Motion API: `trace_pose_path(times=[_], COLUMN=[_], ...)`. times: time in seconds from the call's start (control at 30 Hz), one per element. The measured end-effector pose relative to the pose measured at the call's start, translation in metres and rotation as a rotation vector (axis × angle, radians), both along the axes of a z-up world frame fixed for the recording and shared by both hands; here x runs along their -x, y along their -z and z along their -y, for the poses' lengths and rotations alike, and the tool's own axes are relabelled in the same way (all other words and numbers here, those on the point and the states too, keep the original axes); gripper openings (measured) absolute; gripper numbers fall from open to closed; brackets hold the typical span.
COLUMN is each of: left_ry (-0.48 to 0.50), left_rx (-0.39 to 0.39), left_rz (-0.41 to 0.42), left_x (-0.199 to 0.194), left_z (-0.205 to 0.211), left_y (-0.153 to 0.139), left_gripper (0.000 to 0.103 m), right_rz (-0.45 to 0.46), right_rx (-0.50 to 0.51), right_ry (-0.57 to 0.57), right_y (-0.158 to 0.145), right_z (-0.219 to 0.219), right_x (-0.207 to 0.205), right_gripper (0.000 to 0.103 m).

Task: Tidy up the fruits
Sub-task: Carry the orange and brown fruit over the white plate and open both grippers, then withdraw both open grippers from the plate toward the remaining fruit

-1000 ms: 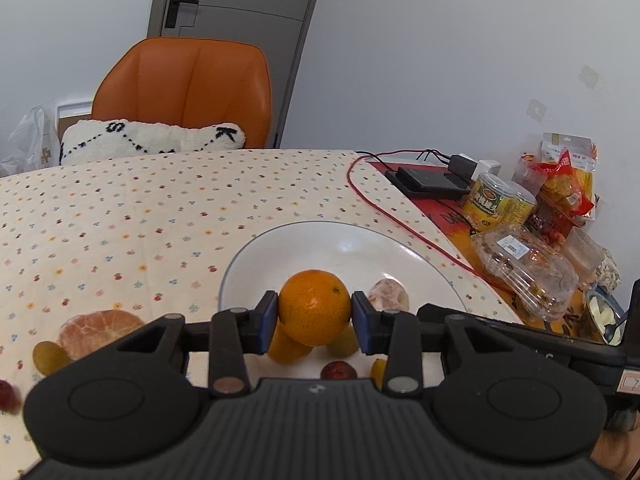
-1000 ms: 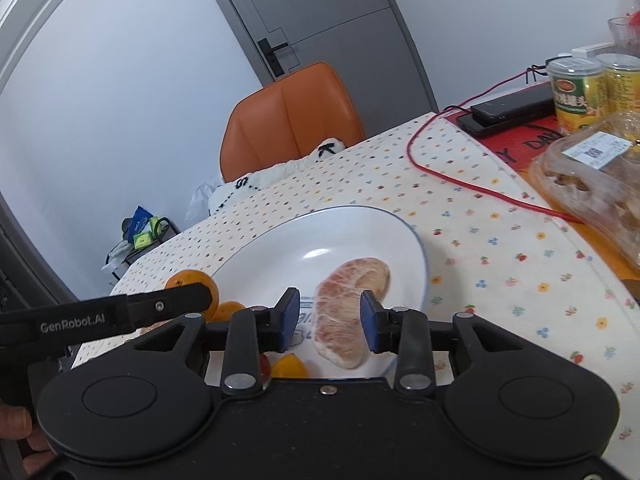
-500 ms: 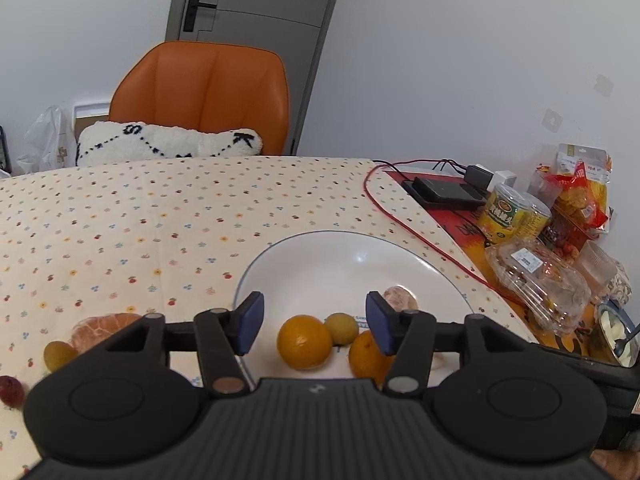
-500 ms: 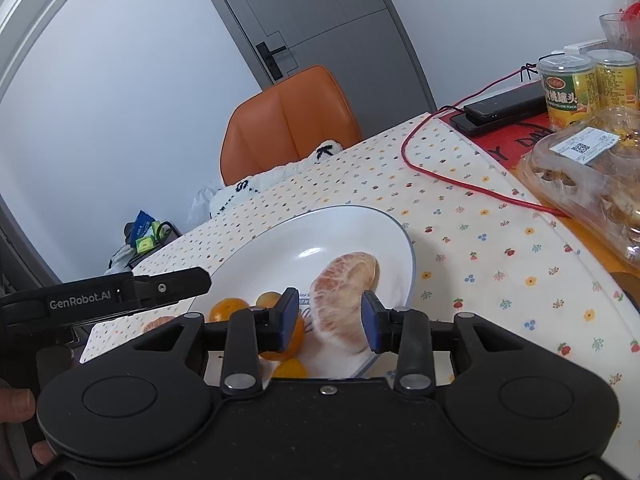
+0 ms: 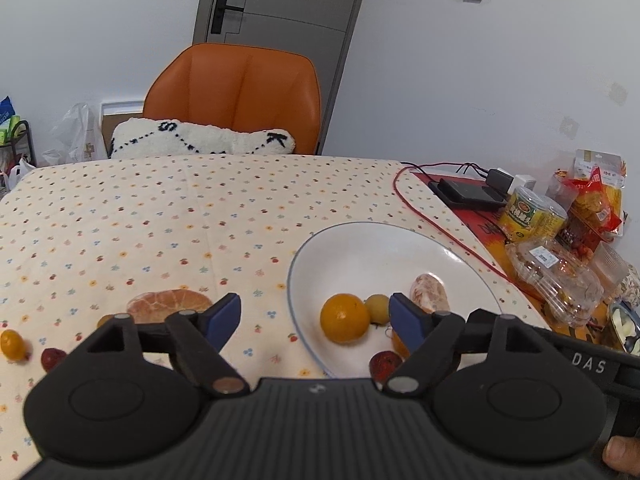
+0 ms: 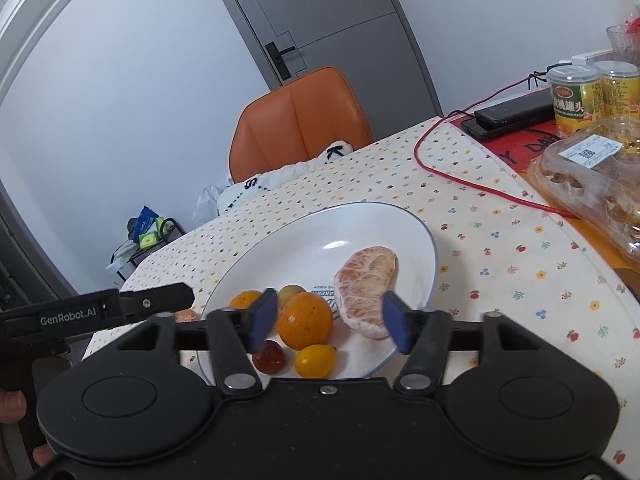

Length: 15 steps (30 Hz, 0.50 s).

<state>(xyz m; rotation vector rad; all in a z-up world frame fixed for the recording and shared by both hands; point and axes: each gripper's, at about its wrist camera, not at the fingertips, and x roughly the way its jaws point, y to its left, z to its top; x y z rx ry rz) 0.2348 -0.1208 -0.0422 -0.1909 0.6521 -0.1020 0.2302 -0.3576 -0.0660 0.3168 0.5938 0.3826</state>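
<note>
Fruits sit in two places on your table. The table is the biggest thing, and it wears a cloth with tiny flowers. Behind it stands an orange chair with a fluffy white pillow on it.

The white plate comes next, and most of the fruit lies in it. In your right view you see a peeled pomelo piece on the right part of the plate. Just beside it is a big orange. Behind that are a smaller orange and a small yellow-green fruit. At the near edge lie a little yellow kumquat and a red date, close together.

More fruit lies on the cloth, well apart from the plate, on the left in your left view. There is another peeled piece, then a small yellow fruit and a small red one near it.

Your left gripper has its blue tips wide apart, with nothing between them. It hangs over the near left rim of the plate. Your right gripper is spread wide too, and it holds nothing. It hangs over the near part of the plate, with the big orange and the peeled piece showing between its tips.
</note>
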Motion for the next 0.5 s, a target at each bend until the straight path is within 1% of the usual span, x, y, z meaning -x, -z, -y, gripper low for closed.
trace_pose_path(times=[0.17,0.23,0.27,0.3,0.33,0.4,0.47,0.5], left_ry=[-0.010,-0.016,-0.019,-0.022,-0.025,-0.027,-0.029,-0.029], left_rx=[-0.005,-0.002,0.001,0.003,0.005,0.013,0.020,0.021], left_rz=[0.004,-0.001,-0.003,-0.005,-0.006,-0.005,-0.002,0.000], left_x=[0.012,0.016,0.018,0.019,0.022,0.026,0.031,0.033], left_z=[-0.009,-0.014,-0.016,-0.018,-0.021,-0.025,-0.031,-0.033], left_y=[0.001,0.002,0.002,0.003,0.003,0.003,0.003,0.003], left_gripper=[0.085,0.086,0.087,0.088,0.088,0.089,0.089,0.090], right_rz=[0.011,0.014,0.015,0.018,0.023,0.034,0.044,0.052], right_rx=[0.011,0.023,0.026,0.029,0.034,0.047,0.060,0.064], right_ry=[0.004,0.003,0.002,0.002,0.005,0.013,0.020,0.027], right_y=[-0.002,-0.003,-0.004,-0.004,-0.005,-0.007,-0.009,-0.010], right_z=[-0.006,-0.010,-0.012,-0.014,-0.016,-0.020,-0.025,-0.026], right_x=[0.006,0.008,0.009,0.010,0.012,0.015,0.018,0.019], right_gripper=[0.074,0.077,0.080,0.086,0.088,0.098,0.103,0.103])
